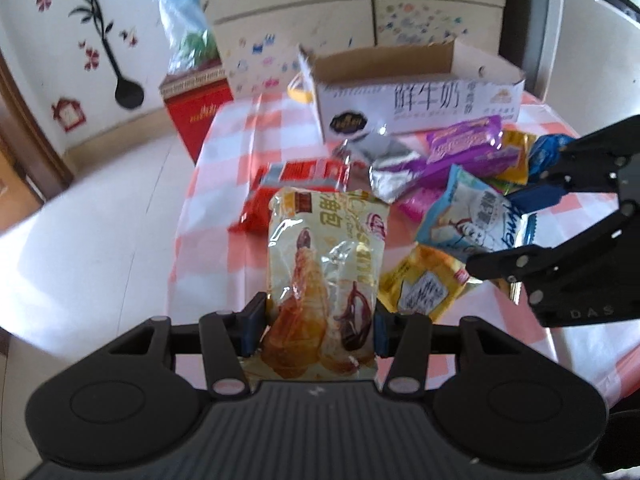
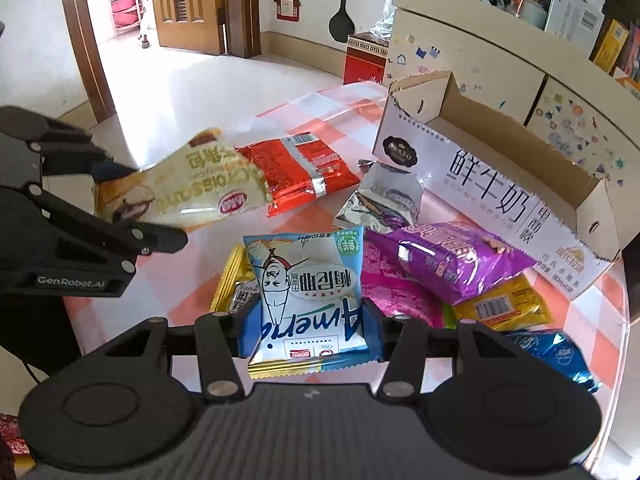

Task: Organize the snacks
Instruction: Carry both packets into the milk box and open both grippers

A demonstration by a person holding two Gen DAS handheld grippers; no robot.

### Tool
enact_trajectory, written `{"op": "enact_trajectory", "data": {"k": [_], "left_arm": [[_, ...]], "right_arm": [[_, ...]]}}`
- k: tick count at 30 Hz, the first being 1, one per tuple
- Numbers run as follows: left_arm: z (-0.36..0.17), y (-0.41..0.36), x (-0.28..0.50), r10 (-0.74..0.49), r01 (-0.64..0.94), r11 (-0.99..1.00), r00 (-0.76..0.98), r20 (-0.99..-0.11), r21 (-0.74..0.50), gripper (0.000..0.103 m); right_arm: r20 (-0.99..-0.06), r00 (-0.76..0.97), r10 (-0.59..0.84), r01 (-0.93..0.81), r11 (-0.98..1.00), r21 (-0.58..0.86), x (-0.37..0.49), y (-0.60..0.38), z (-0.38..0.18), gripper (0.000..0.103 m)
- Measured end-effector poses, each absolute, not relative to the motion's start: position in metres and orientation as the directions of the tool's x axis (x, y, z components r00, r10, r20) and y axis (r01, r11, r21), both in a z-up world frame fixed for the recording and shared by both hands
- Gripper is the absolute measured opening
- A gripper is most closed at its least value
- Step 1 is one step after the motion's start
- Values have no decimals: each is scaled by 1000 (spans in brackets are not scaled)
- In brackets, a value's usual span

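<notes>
Crinkly croissant packet (image 1: 324,280) pinched by left tool (image 1: 320,330); right tool (image 2: 306,330) pinches glossy blue packet (image 2: 306,292).

Background stuff: wooden door (image 2: 188,2) upper left, black vase wall sticker (image 2: 343,8) top middle, red box (image 2: 366,58) on the floor, stickered cream cabinet (image 2: 472,60) upper right.

Croissant packet (image 1: 324,276) between left tongs (image 1: 320,330)

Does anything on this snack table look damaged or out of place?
The cardboard box has ragged, torn top edges and looks empty, and a crumpled silver packet lies beside it. The other snacks sit in a loose pile.
</notes>
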State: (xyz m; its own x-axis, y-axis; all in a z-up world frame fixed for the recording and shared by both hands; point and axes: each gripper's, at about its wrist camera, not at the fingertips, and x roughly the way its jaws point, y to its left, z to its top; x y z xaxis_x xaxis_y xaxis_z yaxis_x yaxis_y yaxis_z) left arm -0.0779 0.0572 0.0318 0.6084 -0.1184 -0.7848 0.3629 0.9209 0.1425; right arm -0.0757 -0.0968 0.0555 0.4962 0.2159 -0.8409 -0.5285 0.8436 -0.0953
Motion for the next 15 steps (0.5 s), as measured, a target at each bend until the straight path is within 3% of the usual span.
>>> {"op": "enact_trajectory", "data": {"k": [4,10,15], "left_arm": [[41,52,-77,-152,392,908,632,-760,145,50],[57,35,-69,-167,453,858,692,-703,242,50],[70,27,-48,-192,457,859,705,-683,230,50]], "right_arm": [[-826,520,217,-523,845,-107,-73,-101,64,57],[-798,566,209,-525,837,-153,-69,-106,82,57],[-780,596,189,-493,853,-170,-59,-117,90,57]]}}
